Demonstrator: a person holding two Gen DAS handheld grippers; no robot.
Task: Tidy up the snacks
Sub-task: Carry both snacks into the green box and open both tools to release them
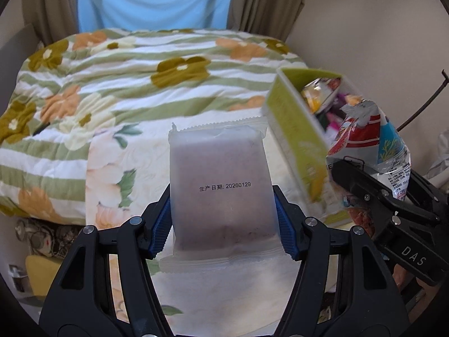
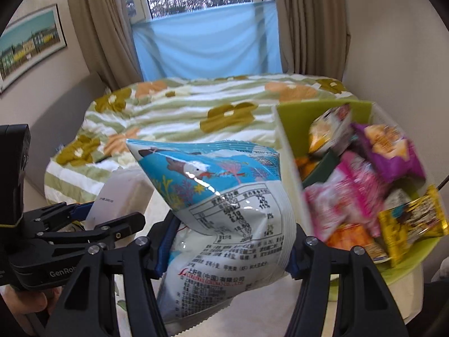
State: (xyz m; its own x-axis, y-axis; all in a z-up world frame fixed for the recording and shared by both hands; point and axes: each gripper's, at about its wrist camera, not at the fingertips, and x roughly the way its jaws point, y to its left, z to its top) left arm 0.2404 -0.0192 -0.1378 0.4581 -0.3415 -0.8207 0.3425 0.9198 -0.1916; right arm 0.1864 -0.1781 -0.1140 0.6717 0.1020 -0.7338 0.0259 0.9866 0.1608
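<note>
While both packets hang above the bed (image 1: 84, 90), left of the green snack box (image 2: 283, 146), the left gripper (image 1: 224, 219) clamps a soft frosted pastry packet (image 1: 221, 179) at its sides; the right gripper (image 2: 227, 247) pinches a light, puffy, slippery chip bag (image 2: 224, 196) low, likely crushable.

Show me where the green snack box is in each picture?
Left wrist view: the green snack box sits at the right, behind the frosted packet in the left gripper.
Right wrist view: it fills the right side, full of packets, beside the blue chip bag.
Shared landmark: the flowered quilt.
</note>
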